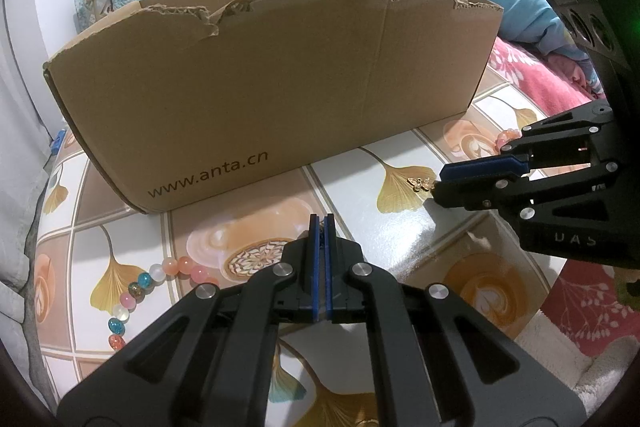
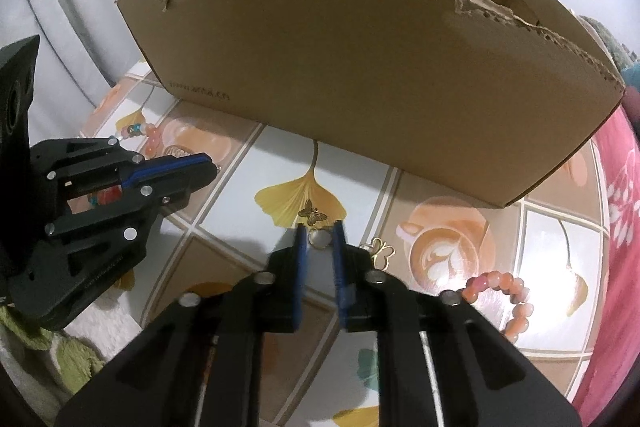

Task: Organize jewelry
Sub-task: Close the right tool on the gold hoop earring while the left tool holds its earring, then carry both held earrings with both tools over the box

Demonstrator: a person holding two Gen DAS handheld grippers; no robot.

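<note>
With the right tongs (image 2: pixel 320 233) parted to a narrow gap, straddles the small gold hoop of the butterfly earring (image 2: pixel 313 214), whose wings lie just ahead of the tips, flat on the tablecloth (image 2: pixel 360 187). Seems lined up for a pinch on the hoop, probably the easiest part to catch. Holds the left tongs (image 1: pixel 322 223) pressed together on nothing visible, off to the left of the right tongs, perhaps to leave room. Shows a second gold butterfly (image 2: pixel 382 251) just right of the right tips, a pink bead bracelet (image 2: pixel 506 301) further right, and a multicoloured bead bracelet (image 1: pixel 152 279) left of the left tongs. Faces the open cardboard box (image 2: pixel 360 67) straight ahead of both, likely the destination.
</note>
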